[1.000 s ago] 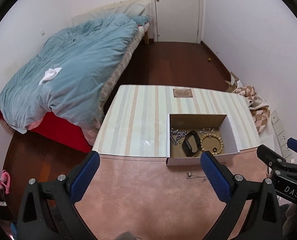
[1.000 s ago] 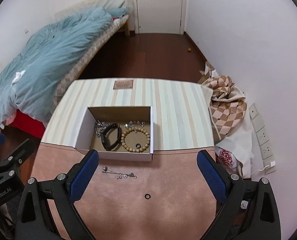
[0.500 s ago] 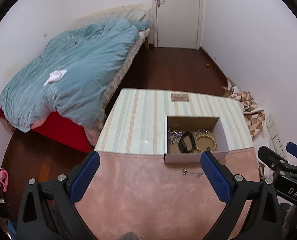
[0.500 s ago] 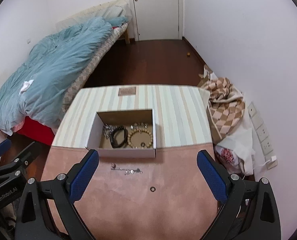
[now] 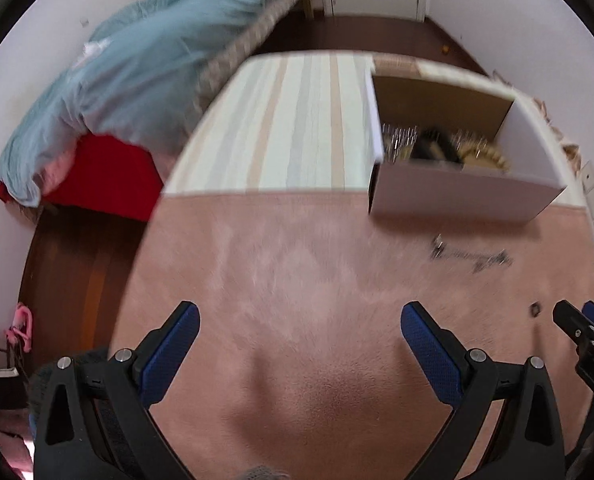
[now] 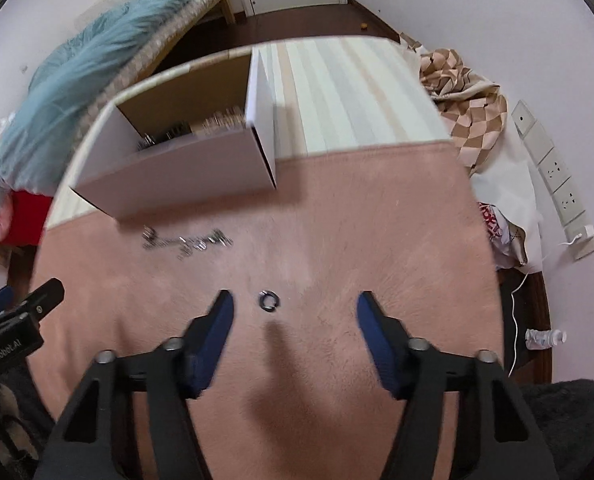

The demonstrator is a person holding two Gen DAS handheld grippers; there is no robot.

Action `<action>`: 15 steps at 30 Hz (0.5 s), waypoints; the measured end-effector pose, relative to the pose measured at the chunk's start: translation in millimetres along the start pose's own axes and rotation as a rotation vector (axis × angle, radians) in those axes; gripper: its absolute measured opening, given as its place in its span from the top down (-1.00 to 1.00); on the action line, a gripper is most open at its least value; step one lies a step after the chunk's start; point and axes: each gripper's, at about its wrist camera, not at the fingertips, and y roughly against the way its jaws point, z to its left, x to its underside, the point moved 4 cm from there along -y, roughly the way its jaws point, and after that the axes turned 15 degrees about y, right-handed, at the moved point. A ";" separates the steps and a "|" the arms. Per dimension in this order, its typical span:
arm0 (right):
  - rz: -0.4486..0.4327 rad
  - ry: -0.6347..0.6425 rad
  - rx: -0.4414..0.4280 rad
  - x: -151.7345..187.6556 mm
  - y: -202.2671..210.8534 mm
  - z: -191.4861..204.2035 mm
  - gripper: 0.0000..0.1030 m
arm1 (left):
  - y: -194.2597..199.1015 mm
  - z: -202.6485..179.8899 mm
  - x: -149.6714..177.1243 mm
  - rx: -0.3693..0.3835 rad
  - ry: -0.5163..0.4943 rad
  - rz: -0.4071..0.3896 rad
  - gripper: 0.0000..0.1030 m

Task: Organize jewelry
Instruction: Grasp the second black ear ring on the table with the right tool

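Blue-padded fingers of the right gripper were closing with nothing pressed between them; the small dark ring lay on the pink cloth just ahead of them, nearer the left finger and touching neither. The left gripper hung spread wide over bare cloth, grasping nothing. Beyond the ring, toward the white box, a thin metal chain lay stretched on the cloth, near the box's front wall but apart from it. Inside the box, blurred, sat metal pieces and a beaded bracelet. Behind the box the table showed a striped covering, and past that stood a bed with a blue quilt.
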 end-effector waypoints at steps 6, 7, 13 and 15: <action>-0.010 0.057 0.013 4.0 -22.2 7.7 -0.03 | -22.6 -2.5 9.0 -0.019 -0.010 0.049 -0.99; -0.011 0.068 0.013 3.3 -23.2 10.2 -0.02 | -23.9 -3.3 9.2 -0.019 -0.013 0.052 -0.99; -0.036 0.174 0.083 0.5 -25.6 28.6 0.50 | -24.5 -7.9 6.8 -0.015 -0.024 0.060 -0.99; -0.043 0.199 0.103 0.9 -24.8 33.4 0.75 | -25.4 -12.6 6.0 -0.010 -0.032 0.062 -0.99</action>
